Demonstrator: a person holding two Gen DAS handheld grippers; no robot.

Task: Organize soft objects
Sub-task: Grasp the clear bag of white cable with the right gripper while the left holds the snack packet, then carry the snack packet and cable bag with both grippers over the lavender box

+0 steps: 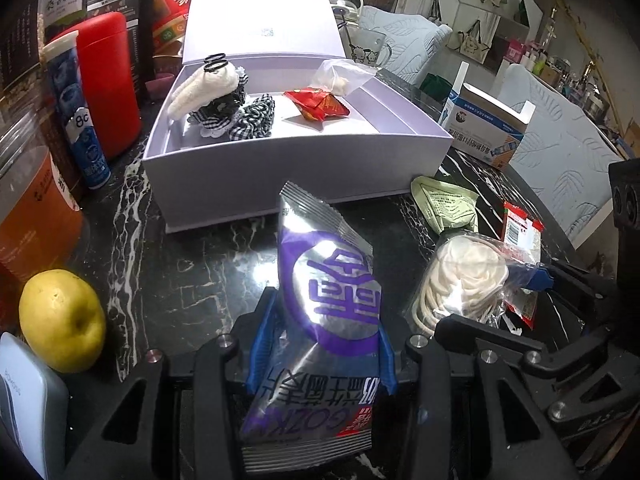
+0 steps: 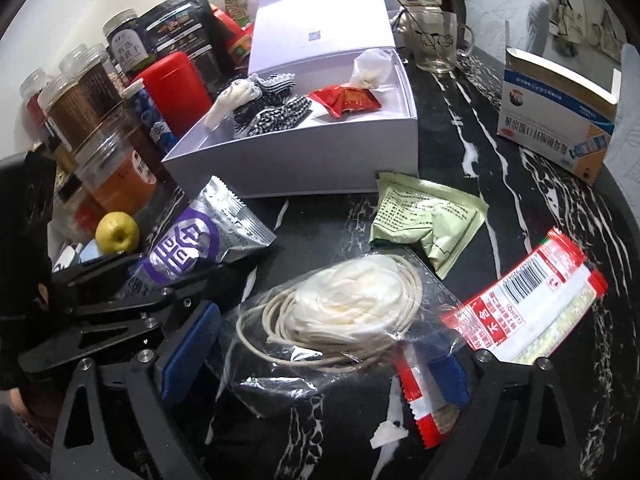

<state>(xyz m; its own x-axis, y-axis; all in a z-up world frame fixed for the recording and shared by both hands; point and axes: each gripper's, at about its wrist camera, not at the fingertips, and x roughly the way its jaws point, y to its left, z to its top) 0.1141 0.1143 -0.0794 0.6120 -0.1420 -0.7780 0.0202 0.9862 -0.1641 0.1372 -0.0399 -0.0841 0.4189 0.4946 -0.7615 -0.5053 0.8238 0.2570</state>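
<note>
My left gripper (image 1: 324, 356) is shut on a silver and purple snack packet (image 1: 328, 272), which stands upright above the black marble table, in front of the open white box (image 1: 296, 160). The box holds checked scrunchies (image 1: 252, 116), a white fluffy piece (image 1: 204, 88), a red packet (image 1: 316, 104) and a small clear bag (image 1: 340, 76). My right gripper (image 2: 320, 364) stands open, low over the table. A clear bag of coiled white cord (image 2: 344, 304) lies between its blue pads (image 2: 192, 352). A red and white packet (image 2: 528, 308) lies over the right pad. A green packet (image 2: 424, 220) lies just beyond.
Jars (image 2: 76, 108), a red canister (image 1: 108, 80) and a blue tube (image 1: 80, 120) crowd the left side, with a yellow fruit (image 1: 60, 320) near them. A blue and white carton (image 2: 560, 120) and a glass mug (image 2: 440, 44) stand at the right, beyond the box.
</note>
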